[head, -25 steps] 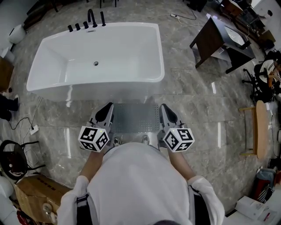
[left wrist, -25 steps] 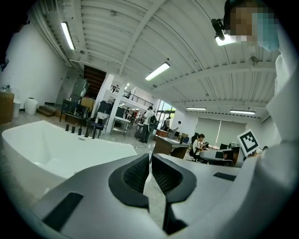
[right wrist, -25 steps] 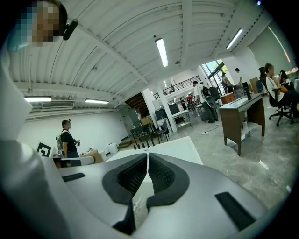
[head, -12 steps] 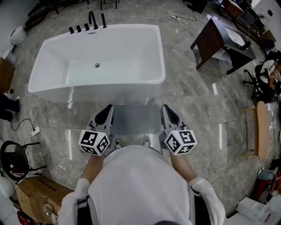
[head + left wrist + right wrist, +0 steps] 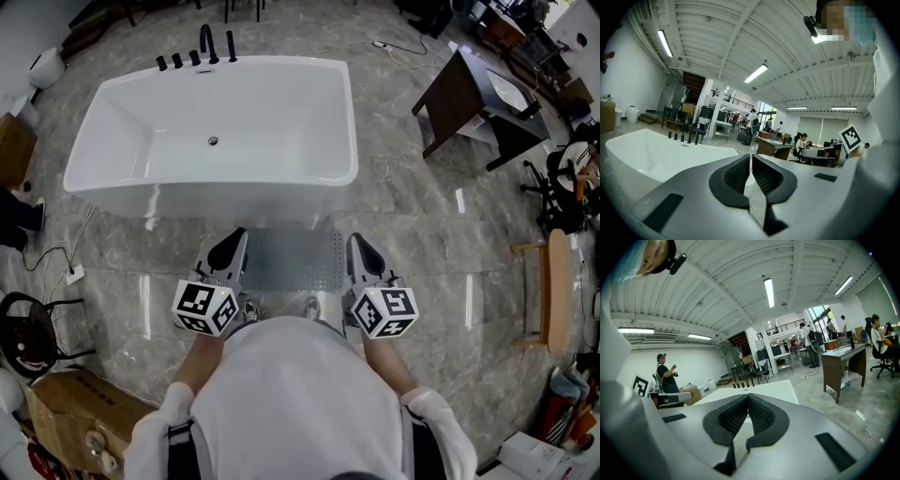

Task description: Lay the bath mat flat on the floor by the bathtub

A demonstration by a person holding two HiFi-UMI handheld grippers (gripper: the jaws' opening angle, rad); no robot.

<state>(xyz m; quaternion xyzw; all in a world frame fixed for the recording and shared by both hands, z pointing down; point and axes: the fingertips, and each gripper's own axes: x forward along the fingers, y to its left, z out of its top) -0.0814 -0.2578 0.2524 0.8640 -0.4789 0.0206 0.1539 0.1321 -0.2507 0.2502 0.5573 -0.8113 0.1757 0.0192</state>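
The grey dotted bath mat [image 5: 289, 258] lies flat on the marble floor, right against the near side of the white bathtub [image 5: 216, 131]. My left gripper [image 5: 233, 236] hovers over the mat's left edge, and my right gripper [image 5: 357, 241] over its right edge. Both point forward toward the tub. In the left gripper view the left gripper [image 5: 750, 158] has its pads pressed together with nothing between them. The right gripper [image 5: 747, 398] looks the same in the right gripper view, shut and empty. The tub [image 5: 651, 154] shows beyond the left jaws.
Black taps [image 5: 199, 49] stand at the tub's far rim. A dark wooden desk [image 5: 469, 94] is at the right rear, a wooden stool [image 5: 553, 281] at the right. A cardboard box [image 5: 66, 412], a black chair [image 5: 28, 328] and a floor cable [image 5: 70, 272] are at the left. The person's shoes [image 5: 248, 306] stand at the mat's near edge.
The whole head view has slid slightly down the frame. Both grippers stay shut either side of the mat, and the mat has not moved.
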